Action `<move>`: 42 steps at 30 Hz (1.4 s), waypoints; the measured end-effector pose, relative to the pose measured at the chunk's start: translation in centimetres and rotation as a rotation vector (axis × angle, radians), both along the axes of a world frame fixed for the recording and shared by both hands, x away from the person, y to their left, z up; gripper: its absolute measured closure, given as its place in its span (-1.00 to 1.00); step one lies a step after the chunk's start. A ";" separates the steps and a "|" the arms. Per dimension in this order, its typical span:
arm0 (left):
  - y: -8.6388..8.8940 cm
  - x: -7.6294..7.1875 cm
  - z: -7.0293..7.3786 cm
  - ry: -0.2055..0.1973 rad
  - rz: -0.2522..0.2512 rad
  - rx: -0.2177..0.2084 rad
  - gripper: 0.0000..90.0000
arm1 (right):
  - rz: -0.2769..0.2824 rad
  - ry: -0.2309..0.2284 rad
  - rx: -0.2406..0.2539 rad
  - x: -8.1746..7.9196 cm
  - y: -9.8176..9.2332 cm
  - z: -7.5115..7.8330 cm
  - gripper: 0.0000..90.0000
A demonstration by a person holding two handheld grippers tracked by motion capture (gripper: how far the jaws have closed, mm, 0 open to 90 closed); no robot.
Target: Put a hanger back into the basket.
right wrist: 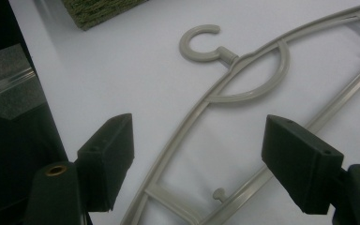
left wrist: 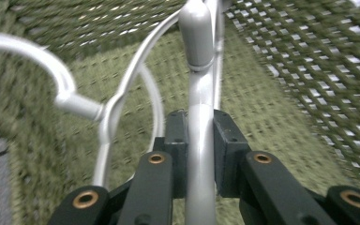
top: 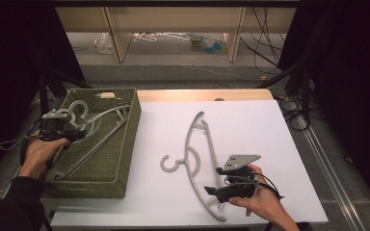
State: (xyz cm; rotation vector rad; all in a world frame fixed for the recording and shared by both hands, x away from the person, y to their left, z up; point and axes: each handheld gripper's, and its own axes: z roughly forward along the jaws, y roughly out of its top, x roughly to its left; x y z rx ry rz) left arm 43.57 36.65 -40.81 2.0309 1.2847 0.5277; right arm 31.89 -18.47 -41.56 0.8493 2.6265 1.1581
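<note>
A grey plastic hanger [top: 198, 159] lies flat on the white table sheet, its hook [right wrist: 201, 44] toward the basket. My right gripper [top: 221, 191] hovers open over the hanger's near arm [right wrist: 187, 136], jaws wide apart on either side of it. Another grey hanger [top: 94, 126] rests inside the green woven basket [top: 125, 159] at the left. My left gripper [top: 79, 133] is shut on that hanger's arm [left wrist: 200, 140], with the curved hook [left wrist: 37, 61] off to the left in the left gripper view.
A white sheet [top: 250, 130] covers the wooden table. The basket's mesh walls [left wrist: 309, 56] rise close around the left gripper. Beyond the table, shelf legs, cables [top: 265, 43] and scattered items lie on the floor.
</note>
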 end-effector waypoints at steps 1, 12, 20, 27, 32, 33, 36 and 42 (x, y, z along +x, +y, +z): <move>0.0 0.0 -0.3 0.009 0.023 -0.009 0.73 | 0.001 -0.002 0.000 0.1 0.0 -0.1 -0.41; 1.2 0.6 -1.9 -0.038 0.088 0.024 0.70 | 0.005 0.008 -0.007 0.1 0.2 -0.5 -0.41; 1.8 -1.2 -0.3 -0.078 0.214 -0.048 0.40 | -0.007 0.011 0.000 0.2 0.2 -0.7 -0.41; 0.8 -4.0 2.0 -0.155 0.238 -0.136 0.04 | -0.010 0.014 0.006 0.2 0.3 -0.9 -0.41; -1.2 -6.4 3.3 -0.216 0.214 -0.183 -0.14 | -0.014 0.000 0.018 0.3 0.3 -1.0 -0.42; -1.8 -6.9 3.5 -0.227 0.203 -0.200 -0.17 | -0.010 0.005 0.013 0.3 0.3 -0.9 -0.42; -4.0 -8.2 4.1 -0.263 0.141 -0.245 -0.24 | -0.018 0.007 0.018 0.2 0.3 -0.9 -0.45; -9.2 -9.8 4.9 -0.310 0.009 -0.307 -0.44 | -0.037 0.000 0.035 0.3 0.1 -0.9 -0.46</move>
